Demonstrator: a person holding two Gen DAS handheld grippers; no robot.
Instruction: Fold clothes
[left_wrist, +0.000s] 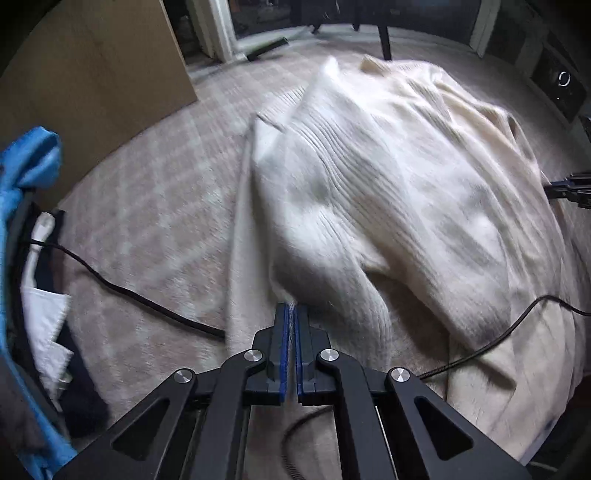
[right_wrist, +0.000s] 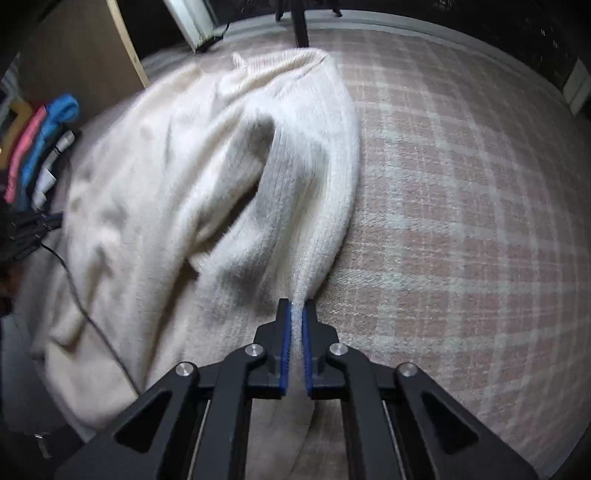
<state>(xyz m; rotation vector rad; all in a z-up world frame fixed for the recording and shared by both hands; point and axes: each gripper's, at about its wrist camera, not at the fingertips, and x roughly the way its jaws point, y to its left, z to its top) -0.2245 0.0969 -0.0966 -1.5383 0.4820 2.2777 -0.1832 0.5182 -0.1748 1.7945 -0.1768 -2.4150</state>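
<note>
A cream ribbed knit sweater (left_wrist: 388, 166) lies spread and partly lifted over a plaid rug. My left gripper (left_wrist: 291, 314) is shut on a fold of the sweater's near edge, and the fabric rises from its blue pads. The same sweater shows in the right wrist view (right_wrist: 192, 173). My right gripper (right_wrist: 296, 314) is shut on another part of its edge, pulling a ribbed strip taut. The right gripper's tip shows at the right edge of the left wrist view (left_wrist: 569, 186). The left gripper shows at the left edge of the right wrist view (right_wrist: 29, 229).
The plaid rug (right_wrist: 461, 206) stretches wide to the right. A black cable (left_wrist: 129, 291) runs across it, another cable (left_wrist: 498, 339) lies over the sweater. A pile of clothes (left_wrist: 44, 314) sits at the left, a wooden panel (left_wrist: 92, 74) behind it. Coloured garments (right_wrist: 40, 147) are stacked left.
</note>
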